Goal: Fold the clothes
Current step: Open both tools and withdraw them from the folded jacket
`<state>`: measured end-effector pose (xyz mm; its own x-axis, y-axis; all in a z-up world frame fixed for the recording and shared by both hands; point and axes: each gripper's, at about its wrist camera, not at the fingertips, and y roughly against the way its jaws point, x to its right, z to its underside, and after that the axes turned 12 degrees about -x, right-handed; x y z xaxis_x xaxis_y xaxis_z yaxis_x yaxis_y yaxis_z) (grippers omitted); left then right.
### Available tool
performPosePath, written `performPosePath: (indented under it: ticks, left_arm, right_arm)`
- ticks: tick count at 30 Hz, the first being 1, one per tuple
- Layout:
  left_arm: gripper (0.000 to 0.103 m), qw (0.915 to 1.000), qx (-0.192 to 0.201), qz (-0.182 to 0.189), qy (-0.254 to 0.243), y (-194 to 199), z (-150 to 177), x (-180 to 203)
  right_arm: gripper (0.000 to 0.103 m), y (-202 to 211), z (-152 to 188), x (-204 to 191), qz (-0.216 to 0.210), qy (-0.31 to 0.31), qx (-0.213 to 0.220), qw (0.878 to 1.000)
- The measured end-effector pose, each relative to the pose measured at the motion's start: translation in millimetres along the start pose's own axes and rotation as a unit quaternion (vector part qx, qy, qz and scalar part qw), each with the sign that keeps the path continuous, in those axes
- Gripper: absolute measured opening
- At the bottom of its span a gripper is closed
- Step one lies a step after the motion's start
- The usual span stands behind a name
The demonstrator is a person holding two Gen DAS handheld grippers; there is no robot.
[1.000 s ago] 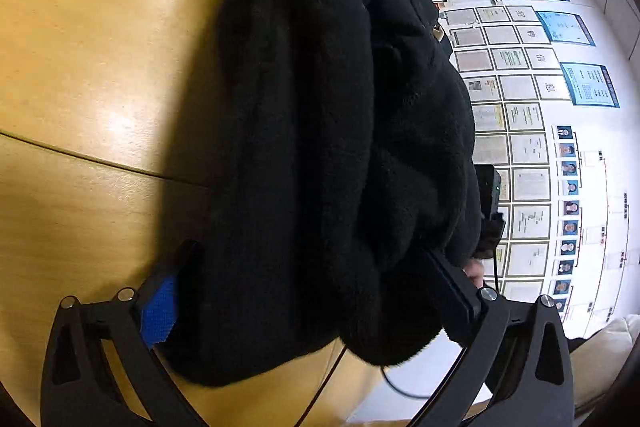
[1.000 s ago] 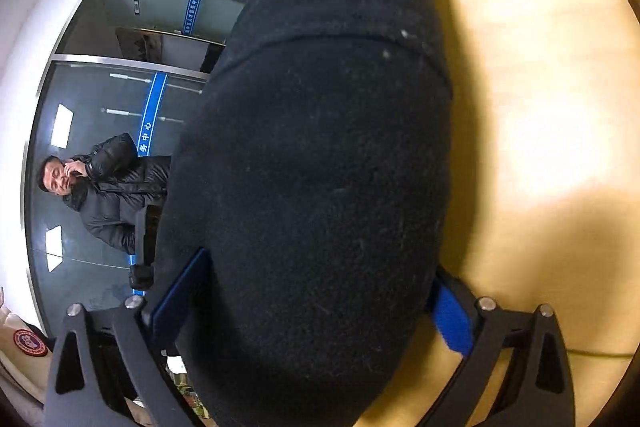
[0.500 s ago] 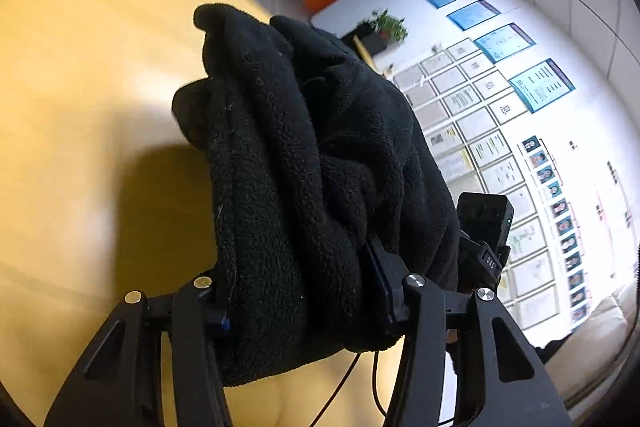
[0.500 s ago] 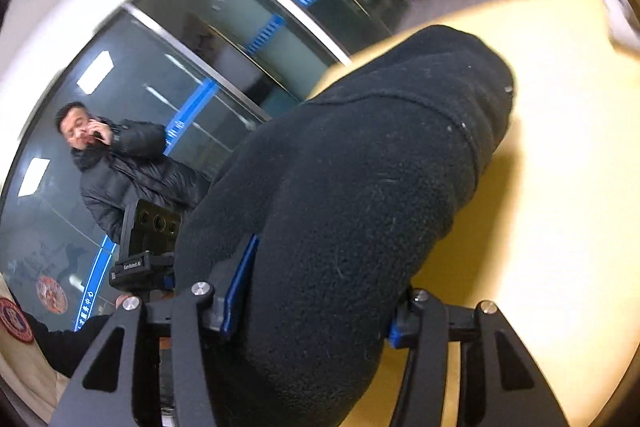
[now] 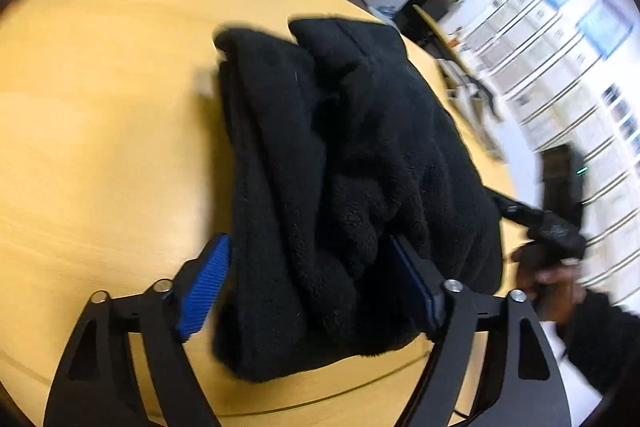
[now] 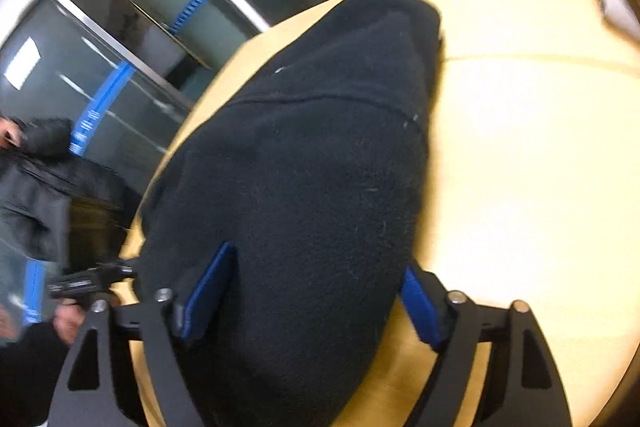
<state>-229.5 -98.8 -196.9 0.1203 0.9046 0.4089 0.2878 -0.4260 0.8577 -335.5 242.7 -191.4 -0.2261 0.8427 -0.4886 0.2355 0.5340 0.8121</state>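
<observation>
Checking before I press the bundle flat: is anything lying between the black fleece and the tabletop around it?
Nothing visible does. The fleece sits between both grippers' fingers, with bare wooden table beside it; what lies under it is hidden.

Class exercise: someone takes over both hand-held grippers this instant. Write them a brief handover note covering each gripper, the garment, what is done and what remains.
Left hand-held gripper: jaws apart, straddling one end of the black fleece garment; grip unclear.
Right hand-held gripper: jaws apart around the other end; grip equally unclear.
Garment: bundled in thick folds on the wooden table.
Done: it looks folded into a compact bundle.
Left: probably release, back both grippers off and tidy any loose edges.
</observation>
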Motion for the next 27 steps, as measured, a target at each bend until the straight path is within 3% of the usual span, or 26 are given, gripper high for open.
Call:
performPosePath:
  ticks: [2,3,5,9,12,15,20,27]
  left_arm:
    - [0.100,0.9977,0.029,-0.058,-0.019,23.8,4.8,18.3]
    - [0.103,0.9959,0.045,-0.075,-0.023,35.7,4.5,20.3]
    - [0.103,0.9927,0.072,-0.093,-0.029,68.8,10.2,15.8]
    - [0.103,0.9878,0.085,-0.126,-0.032,98.8,16.9,46.8]
    - [0.103,0.9851,0.082,-0.148,-0.031,107.7,31.6,69.0]
    - [0.103,0.9843,0.076,-0.158,-0.023,102.5,29.8,101.1]
    - [0.103,0.9841,0.062,-0.166,0.019,101.7,64.9,127.1]
    - [0.103,0.9779,0.057,-0.198,0.036,99.7,94.9,141.9]
  right_arm:
    - [0.091,14.6,0.5,-20.9,0.043,0.017,0.004,0.999]
    - [0.101,25.3,1.6,-33.3,0.055,0.032,0.013,0.998]
    - [0.103,50.1,13.1,-48.7,0.089,0.058,0.029,0.994]
    - [0.103,80.8,36.6,-101.1,0.169,0.114,0.044,0.978]
    - [0.103,98.1,51.5,-131.9,0.219,0.137,0.045,0.965]
    - [0.103,116.4,72.2,-134.9,0.256,0.142,0.030,0.956]
    - [0.103,120.3,84.6,-127.7,0.278,0.116,-0.018,0.953]
    - [0.103,110.3,103.4,-104.1,0.257,0.098,-0.065,0.959]
